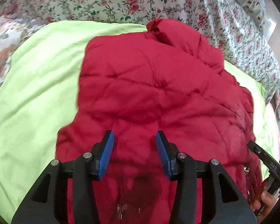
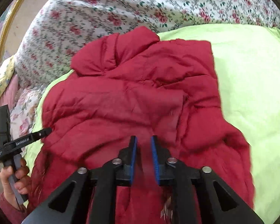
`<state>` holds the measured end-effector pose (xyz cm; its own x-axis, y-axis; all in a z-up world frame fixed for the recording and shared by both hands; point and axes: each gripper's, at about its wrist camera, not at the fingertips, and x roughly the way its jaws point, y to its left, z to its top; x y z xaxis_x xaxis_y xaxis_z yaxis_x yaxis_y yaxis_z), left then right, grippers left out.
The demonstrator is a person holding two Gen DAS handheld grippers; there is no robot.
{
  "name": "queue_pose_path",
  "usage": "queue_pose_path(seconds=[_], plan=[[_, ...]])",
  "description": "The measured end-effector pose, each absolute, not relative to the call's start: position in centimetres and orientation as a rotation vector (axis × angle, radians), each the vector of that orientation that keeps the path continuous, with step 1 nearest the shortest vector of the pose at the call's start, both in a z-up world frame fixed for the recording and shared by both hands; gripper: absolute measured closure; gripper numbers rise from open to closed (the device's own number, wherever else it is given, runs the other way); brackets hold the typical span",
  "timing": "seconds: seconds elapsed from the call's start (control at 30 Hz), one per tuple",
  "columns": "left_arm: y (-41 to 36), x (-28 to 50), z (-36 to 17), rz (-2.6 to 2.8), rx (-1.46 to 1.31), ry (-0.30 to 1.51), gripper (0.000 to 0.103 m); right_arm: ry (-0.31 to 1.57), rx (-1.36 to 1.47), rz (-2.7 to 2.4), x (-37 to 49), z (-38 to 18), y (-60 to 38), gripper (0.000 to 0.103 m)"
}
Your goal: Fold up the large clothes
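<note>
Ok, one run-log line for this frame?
task: fold large clothes | red quilted jacket lying on green sheet | left gripper open above jacket | right gripper open, narrower gap

quilted matt red jacket point(image 1: 158, 85), ribbed blue pads point(image 1: 108, 155)

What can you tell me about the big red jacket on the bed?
The red jacket is puffy and quilted, with stitched lines making soft squares. It looks like smooth, padded fabric. It lies spread and rumpled on a light green sheet, with a bunched-up part, maybe the collar or hood, at its far end near the flowery bedding. The left gripper and right gripper are both over its near end, jaws apart.
</note>
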<state>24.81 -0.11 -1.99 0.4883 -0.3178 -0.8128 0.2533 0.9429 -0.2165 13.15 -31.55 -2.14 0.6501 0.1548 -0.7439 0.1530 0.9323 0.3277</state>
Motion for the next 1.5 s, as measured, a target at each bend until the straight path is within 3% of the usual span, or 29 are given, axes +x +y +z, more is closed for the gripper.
queue_pose_path(seconds=[0.07,0.4,0.87,1.17,1.33,1.5], plan=[[0.9,23.2,-1.7,-0.353,-0.089,1.003,0.058,0.851,0.365,0.009,11.3,-1.1,-31.3,0.066],[5.0,15.4,-0.8,-0.361,-0.114,0.997,0.058,0.847,0.379,0.018,3.7,0.7,-31.3,0.064],[8.2,10.6,-1.1,-0.328,-0.145,1.012,0.058,0.842,0.403,-0.006,-1.7,1.1,-31.6,0.058],[10.2,8.4,-1.2,-0.299,-0.142,1.005,0.058,0.843,0.372,-0.071,-4.7,1.1,-32.2,0.044],[10.7,7.7,-1.5,-0.275,-0.112,1.008,0.058,0.841,0.319,-0.135,-6.3,1.2,-32.3,0.03],[11.7,7.1,-1.8,-0.269,-0.115,1.02,0.056,0.884,0.289,-0.147,-7.1,0.3,-32.0,0.029]])
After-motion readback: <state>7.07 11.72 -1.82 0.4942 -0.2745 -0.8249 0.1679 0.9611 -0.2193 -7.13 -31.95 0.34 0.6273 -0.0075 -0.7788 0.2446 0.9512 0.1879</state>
